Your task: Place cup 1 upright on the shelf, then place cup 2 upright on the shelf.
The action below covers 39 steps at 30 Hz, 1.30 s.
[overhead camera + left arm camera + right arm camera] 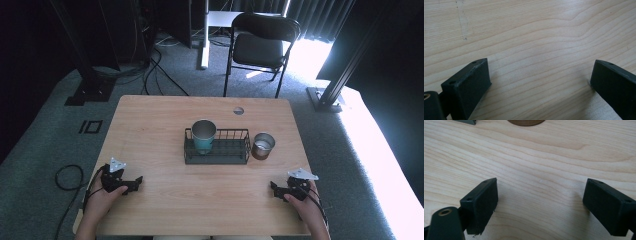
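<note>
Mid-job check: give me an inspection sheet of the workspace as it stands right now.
Surface: wooden table, bare grain under both tongs; round hole near the far edge.
Job's things: black wire rack at centre; teal metal cup upright in its left end; second metal cup upright on the table beside the rack's right end.
Clutter: nothing seen.
Grippers: left tongs and right tongs open, empty, low at the near corners.
Cables: looped cable on the floor, left.
Surroundings: folding chair beyond the table, carpet, dark curtains.
</note>
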{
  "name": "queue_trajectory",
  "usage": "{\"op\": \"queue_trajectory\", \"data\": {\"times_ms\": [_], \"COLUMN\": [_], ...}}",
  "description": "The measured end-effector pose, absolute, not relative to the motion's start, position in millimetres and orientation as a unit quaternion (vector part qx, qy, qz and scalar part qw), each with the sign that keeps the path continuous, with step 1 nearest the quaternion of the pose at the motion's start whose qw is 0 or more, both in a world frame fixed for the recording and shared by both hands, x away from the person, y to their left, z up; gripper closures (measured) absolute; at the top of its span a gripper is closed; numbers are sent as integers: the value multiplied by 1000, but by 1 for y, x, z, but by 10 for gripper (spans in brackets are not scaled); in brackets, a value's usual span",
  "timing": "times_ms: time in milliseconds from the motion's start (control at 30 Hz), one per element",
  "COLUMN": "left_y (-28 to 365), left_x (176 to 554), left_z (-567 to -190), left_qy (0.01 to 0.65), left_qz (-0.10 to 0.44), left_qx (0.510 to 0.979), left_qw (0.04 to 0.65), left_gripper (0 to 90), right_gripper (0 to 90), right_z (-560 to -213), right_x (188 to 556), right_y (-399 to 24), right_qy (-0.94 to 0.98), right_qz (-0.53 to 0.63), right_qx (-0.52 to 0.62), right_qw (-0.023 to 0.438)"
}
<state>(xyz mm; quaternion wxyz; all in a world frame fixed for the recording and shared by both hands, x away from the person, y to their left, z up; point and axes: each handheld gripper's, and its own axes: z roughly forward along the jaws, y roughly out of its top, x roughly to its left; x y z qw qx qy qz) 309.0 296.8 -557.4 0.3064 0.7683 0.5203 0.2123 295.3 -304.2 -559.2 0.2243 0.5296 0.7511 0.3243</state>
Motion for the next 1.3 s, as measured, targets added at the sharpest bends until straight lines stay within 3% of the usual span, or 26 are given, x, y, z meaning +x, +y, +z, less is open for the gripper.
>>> {"op": "queue_trajectory", "data": {"times_ms": [833, 1300], "left_y": [295, 295], "left_x": [308, 308], "left_z": [-557, -557], "left_qy": [507, 507], "left_qz": [208, 208], "left_qx": [777, 778], "left_qw": [309, 309], "left_gripper": [32, 32], "right_gripper": [131, 131], "right_z": [-558, -551], "right_x": [293, 306], "right_y": [-301, -297], "right_qy": [750, 748], "right_qz": [343, 336], "right_qx": [525, 521], "right_qw": [212, 236]}}
